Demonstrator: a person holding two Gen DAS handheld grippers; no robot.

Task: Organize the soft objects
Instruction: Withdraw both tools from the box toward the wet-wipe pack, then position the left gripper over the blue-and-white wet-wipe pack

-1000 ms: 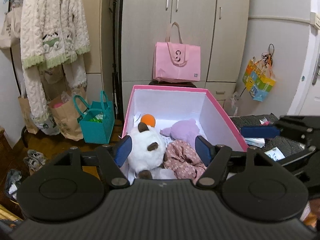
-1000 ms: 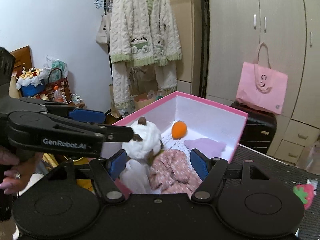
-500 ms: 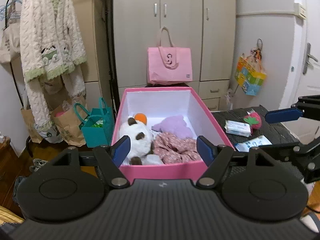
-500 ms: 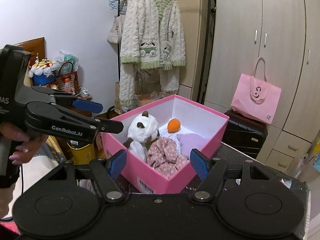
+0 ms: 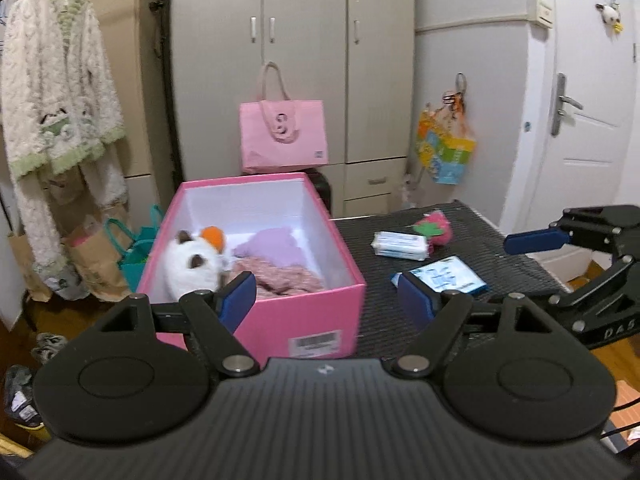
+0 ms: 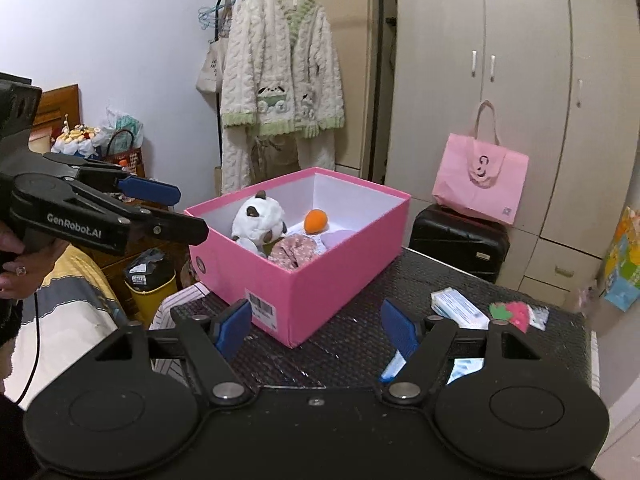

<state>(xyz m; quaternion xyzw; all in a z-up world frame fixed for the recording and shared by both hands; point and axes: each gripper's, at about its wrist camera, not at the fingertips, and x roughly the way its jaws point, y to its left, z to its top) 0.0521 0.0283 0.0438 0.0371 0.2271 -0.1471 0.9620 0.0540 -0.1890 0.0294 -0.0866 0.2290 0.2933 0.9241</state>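
Observation:
A pink box (image 5: pixel 280 322) (image 6: pixel 320 284) stands on the black table (image 5: pixel 460 252). In it lie a white plush animal (image 5: pixel 192 260) (image 6: pixel 256 220), an orange ball (image 5: pixel 212 236) (image 6: pixel 316 221), a lilac plush (image 5: pixel 272 244) and a pink floral cloth (image 5: pixel 288 280) (image 6: pixel 294 250). A pink strawberry plush (image 5: pixel 434 229) (image 6: pixel 514 314) lies on the table to the right of the box. My left gripper (image 5: pixel 328 302) is open and empty, in front of the box. My right gripper (image 6: pixel 316 330) is open and empty, above the table near the box's front corner.
Two tissue packs (image 5: pixel 400 245) (image 5: pixel 444 276) lie on the table by the strawberry. A pink tote (image 6: pixel 478 180) sits on a black suitcase (image 6: pixel 456 240) behind, before wardrobes. A white robe (image 6: pixel 280 92) hangs on a rack. Bags (image 5: pixel 132 248) stand on the floor at left.
Both grippers have pulled back and up from over the box. The box and the table to its right now show whole. Both stay open and empty.

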